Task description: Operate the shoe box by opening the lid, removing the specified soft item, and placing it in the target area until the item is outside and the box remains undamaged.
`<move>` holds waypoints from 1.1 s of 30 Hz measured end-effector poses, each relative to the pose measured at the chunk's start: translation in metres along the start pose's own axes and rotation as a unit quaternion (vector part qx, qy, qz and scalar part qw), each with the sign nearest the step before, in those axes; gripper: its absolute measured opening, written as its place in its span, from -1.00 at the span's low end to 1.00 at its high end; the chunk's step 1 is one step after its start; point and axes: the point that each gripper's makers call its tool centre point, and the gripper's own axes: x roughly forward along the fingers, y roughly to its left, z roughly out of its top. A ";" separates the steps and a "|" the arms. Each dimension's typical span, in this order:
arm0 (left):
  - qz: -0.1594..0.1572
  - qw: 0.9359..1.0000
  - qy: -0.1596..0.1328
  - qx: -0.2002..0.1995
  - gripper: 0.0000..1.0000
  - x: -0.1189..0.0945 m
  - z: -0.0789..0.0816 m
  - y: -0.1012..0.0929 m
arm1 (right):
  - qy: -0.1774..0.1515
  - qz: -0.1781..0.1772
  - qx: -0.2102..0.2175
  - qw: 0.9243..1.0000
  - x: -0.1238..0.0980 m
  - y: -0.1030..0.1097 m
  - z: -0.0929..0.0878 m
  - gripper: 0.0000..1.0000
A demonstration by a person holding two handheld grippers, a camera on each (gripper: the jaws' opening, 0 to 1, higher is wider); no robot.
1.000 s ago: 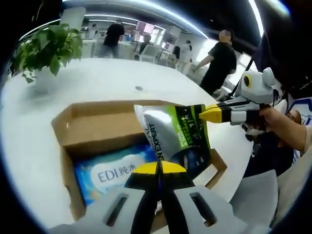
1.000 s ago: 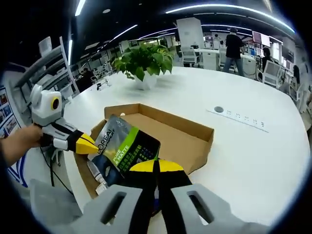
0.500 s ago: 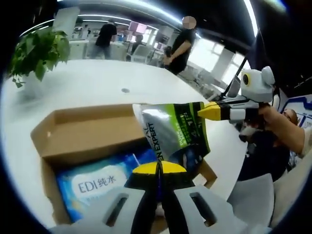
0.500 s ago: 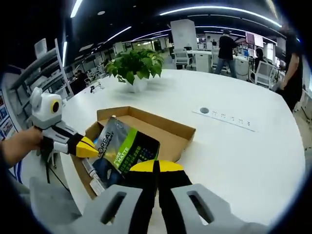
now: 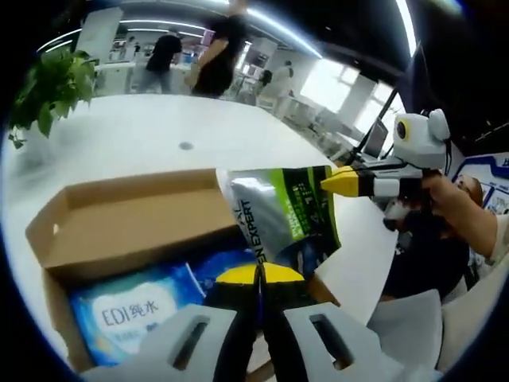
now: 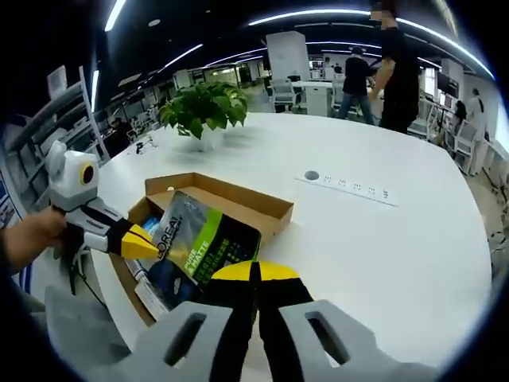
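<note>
Both tools, left (image 5: pixel 258 270) and right (image 6: pixel 256 269), are clamped on opposite edges of the green-and-grey pouch (image 5: pixel 285 215), holding it above the open box (image 5: pixel 135 211) on the white worktop (image 6: pixel 374 239), where a blue wipes pack (image 5: pixel 135 306) lies inside the box.

Two opposed close views over one shoe box (image 5: pixel 135 215).

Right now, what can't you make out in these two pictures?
- Pouch bottom edge: left gripper view, behind the left gripper.
- Wipes pack lower part: left gripper view, cut off by that gripper.
- Box contents: right gripper view, mostly behind the pouch.
- Pouch small print: blurred.
</note>
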 end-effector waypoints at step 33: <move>-0.040 0.999 0.035 0.009 -1.00 0.058 0.000 -0.055 | 0.024 -0.053 0.002 0.998 -0.030 -0.065 -0.022 -1.00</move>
